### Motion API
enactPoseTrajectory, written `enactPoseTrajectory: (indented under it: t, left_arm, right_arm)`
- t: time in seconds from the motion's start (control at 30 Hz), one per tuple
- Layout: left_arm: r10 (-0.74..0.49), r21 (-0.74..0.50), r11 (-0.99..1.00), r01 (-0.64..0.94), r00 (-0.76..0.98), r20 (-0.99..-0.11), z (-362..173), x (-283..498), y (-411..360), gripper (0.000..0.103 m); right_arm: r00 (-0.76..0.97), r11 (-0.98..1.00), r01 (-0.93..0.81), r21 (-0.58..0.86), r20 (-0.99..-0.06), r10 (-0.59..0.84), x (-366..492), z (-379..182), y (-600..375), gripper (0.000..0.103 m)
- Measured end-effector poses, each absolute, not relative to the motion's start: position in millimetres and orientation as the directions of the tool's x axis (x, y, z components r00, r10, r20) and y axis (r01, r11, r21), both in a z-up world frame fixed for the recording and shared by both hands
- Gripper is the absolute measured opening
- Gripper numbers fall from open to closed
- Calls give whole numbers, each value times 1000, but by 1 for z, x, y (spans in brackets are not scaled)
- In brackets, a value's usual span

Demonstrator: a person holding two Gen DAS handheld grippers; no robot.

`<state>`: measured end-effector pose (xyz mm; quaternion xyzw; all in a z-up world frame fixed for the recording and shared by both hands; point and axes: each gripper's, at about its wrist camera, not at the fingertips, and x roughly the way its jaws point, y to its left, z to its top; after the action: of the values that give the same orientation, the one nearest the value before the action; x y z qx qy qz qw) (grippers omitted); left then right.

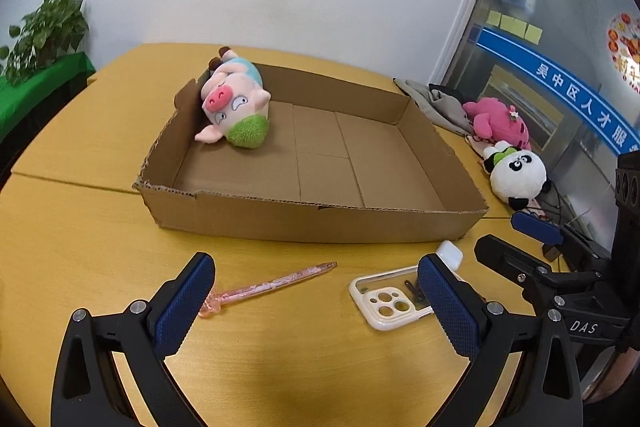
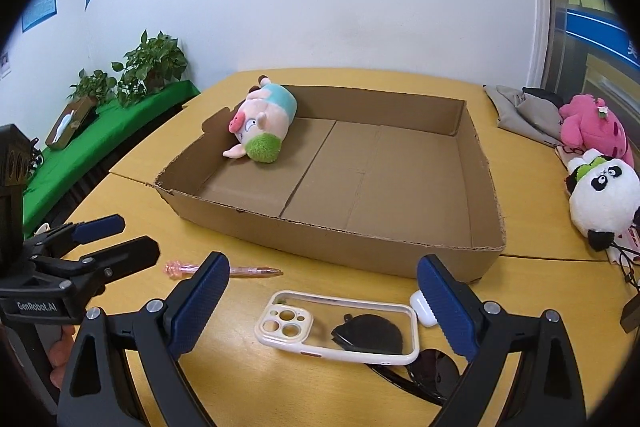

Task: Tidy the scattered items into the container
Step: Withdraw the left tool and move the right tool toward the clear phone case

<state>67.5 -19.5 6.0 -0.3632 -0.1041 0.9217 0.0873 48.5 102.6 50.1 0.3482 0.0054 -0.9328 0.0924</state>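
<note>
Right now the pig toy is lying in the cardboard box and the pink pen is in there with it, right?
Not quite. The pig toy does lie in the cardboard box, but the pink pen is outside it, on the table in front of the box. The left wrist view shows this.

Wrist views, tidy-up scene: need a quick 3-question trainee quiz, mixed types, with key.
1. True or false: the pig plush already lies inside the cardboard box.
2. Multiple choice: what lies on the table closest in front of the right gripper?
A. the panda plush
B. the phone case, partly over the sunglasses
C. the pink plush
3. Fill in: the pink pen lies on the table outside the box, in front of the ____ gripper.

Key: 1 true; 2 B; 3 left.
</note>
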Motion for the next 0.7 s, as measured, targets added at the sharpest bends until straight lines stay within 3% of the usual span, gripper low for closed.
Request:
enactPoseTrajectory:
  t: [0.7]
  left_arm:
    - [325,-308,-941,-139,-630,-706,-41,49,13,103]
  right_arm:
    - [-708,-981,175,86,-682,-186,59,1,181,96]
